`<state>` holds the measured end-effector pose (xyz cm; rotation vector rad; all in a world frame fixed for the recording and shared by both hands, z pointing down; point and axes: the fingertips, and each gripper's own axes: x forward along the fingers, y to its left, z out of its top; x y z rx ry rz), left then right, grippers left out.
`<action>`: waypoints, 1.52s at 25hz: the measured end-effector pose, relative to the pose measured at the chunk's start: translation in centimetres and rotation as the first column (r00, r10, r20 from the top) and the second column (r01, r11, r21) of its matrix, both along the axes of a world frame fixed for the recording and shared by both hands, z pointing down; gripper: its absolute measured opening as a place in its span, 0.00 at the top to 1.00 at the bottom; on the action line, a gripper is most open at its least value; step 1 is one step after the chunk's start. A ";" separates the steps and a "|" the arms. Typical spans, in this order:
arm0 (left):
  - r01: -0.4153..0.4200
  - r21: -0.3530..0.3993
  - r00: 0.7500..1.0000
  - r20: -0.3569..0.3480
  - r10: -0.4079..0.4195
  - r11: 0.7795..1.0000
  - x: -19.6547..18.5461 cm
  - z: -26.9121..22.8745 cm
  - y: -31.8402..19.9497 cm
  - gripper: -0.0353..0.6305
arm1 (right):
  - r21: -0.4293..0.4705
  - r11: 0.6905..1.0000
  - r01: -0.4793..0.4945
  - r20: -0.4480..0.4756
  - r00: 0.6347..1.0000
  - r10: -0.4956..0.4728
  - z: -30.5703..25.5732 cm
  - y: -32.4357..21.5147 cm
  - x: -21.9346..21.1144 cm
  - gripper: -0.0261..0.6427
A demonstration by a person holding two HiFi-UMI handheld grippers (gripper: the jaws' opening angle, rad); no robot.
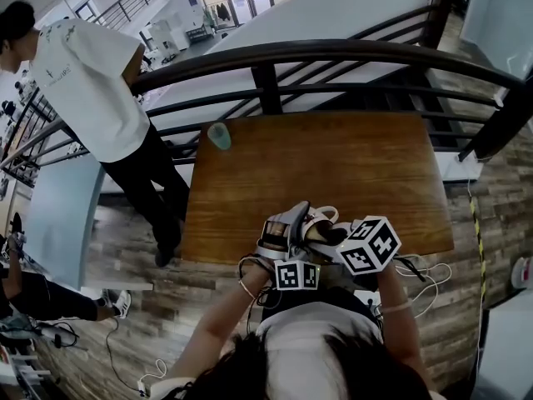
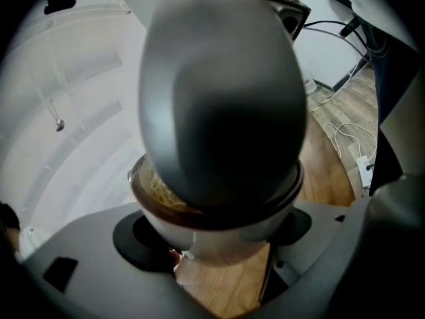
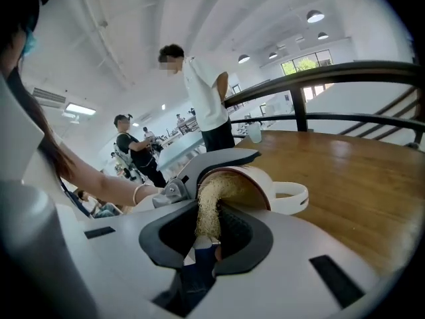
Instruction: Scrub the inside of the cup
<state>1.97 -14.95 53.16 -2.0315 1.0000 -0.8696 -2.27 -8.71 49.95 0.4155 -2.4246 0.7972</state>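
- A standing person (image 1: 83, 82) in a white shirt and dark trousers is at the far left, beyond the dark railing (image 1: 333, 52) and with back turned to the table.
- The wooden table (image 1: 333, 173) carries a teal tumbler (image 1: 219, 136), upright near its far left corner and well apart from the work.
- The left gripper (image 2: 216, 241) is at the table's near edge, left of the other tool. Its jaws stand wide, one on each side of the cup's white body, clamping it.
- The cup (image 3: 262, 178) is white with a brown rim. It lies tilted on its side between the two tools, mouth turned toward the right gripper and handle sticking out to the right in the right gripper view. It appears to be held clear of the tabletop, though the head view is too crowded to confirm this.
- The scrubber (image 3: 209, 211), a wad of pale fibres, reaches from the right tool through the rim into the cup and lies against the inner wall.
- The right gripper (image 3: 209, 234) is just right of the cup and angled downward. Its jaws are drawn nearly together, pinching the base of the scrubber.
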 end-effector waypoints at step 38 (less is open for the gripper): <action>0.111 0.034 0.986 -0.125 -0.106 0.993 -0.2 -1.6 -0.3 0.34 | -0.626 0.778 -0.057 0.654 0.504 0.564 -4.5 -2.6 2.2 0.85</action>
